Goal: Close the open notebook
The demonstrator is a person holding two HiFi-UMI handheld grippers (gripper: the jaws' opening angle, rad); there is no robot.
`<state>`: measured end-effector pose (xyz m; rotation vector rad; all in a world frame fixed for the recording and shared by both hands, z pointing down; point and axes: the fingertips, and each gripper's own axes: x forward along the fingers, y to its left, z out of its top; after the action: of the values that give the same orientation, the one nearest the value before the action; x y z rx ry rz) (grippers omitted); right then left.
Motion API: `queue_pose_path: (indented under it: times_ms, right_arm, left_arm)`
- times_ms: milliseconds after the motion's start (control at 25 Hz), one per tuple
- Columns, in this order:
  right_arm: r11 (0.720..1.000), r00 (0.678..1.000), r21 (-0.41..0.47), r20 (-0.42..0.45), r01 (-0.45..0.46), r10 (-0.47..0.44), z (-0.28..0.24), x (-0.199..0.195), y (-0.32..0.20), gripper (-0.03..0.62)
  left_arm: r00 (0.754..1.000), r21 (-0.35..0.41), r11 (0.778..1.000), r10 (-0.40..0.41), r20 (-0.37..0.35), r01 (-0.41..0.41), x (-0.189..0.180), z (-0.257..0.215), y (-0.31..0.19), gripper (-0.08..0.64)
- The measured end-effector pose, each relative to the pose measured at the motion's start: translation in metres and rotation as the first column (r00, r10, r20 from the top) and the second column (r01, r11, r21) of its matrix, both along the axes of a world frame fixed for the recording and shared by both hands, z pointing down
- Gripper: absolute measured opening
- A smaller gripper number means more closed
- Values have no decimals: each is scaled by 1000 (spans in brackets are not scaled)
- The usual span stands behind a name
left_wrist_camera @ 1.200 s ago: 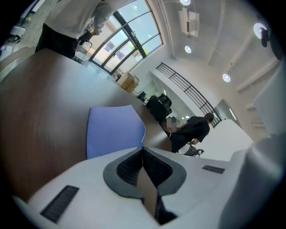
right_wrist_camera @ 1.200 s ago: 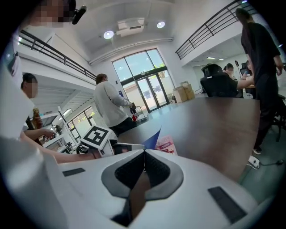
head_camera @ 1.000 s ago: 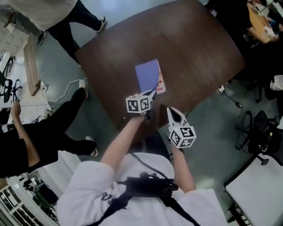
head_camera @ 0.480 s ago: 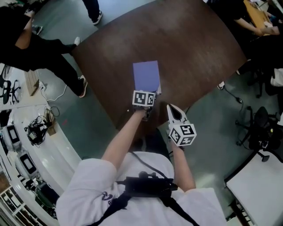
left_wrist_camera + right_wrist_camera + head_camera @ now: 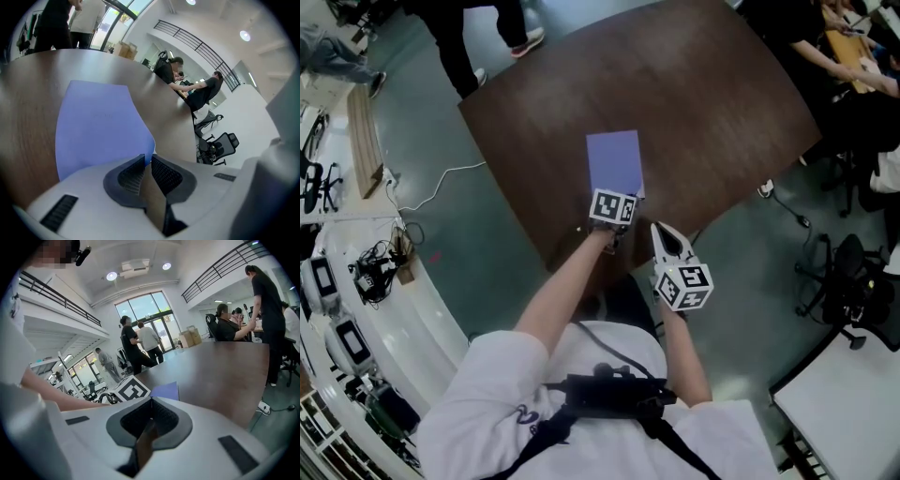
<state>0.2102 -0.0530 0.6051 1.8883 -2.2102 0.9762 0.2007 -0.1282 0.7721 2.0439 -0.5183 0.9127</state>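
Notebook (image 5: pixel 614 161), closed with its lilac cover up, lies toward the 6 o'clock edge of the dark wooden table (image 5: pixel 722 112). Its near edge is hidden under the left gripper (image 5: pixel 147 158), whose jaws are pressed together with nothing between them. The right gripper (image 5: pixel 659 230), at the notebook's 4 o'clock, is likewise closed and empty. An office chair (image 5: pixel 848 281) stands on the grey floor.

Dark wood-grain bench (image 5: pixel 712 112), filling the upper centre of the head view. One purple-covered notebook (image 5: pixel 615 161) lies flat on it, near its lower edge, at frame centre.

Bright, even indoor lighting. Ceiling lamps (image 5: pixel 111 276) glare at upper left, right gripper view. Heavy fisheye bending; black vignetted corners.
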Motion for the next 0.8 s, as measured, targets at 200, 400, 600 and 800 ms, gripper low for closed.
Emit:
queue_pose_path:
  times_ms: [200, 400, 600, 800]
  right_arm:
    - [1000, 1000, 5, -5, -4, 4, -7, -8, 7, 3]
    - [1000, 1000, 26, -8, -5, 5, -17, -14, 12, 3]
    - [998, 1000, 55, -15, -8, 9, -30, -19, 19, 3]
    - [996, 1000, 87, -22, -19, 21, -45, -36, 25, 3]
  left_arm:
    - [999, 20, 1000, -6, -43, 7, -13, -21, 4, 12]
    - [995, 17, 1000, -13, -103, 15, -29, -42, 13, 65]
    - [981, -4, 999, -53, -189, 53, -47, -71, 24, 95]
    - [903, 17, 994, -87, -420, 104, -73, -151, 29, 94]
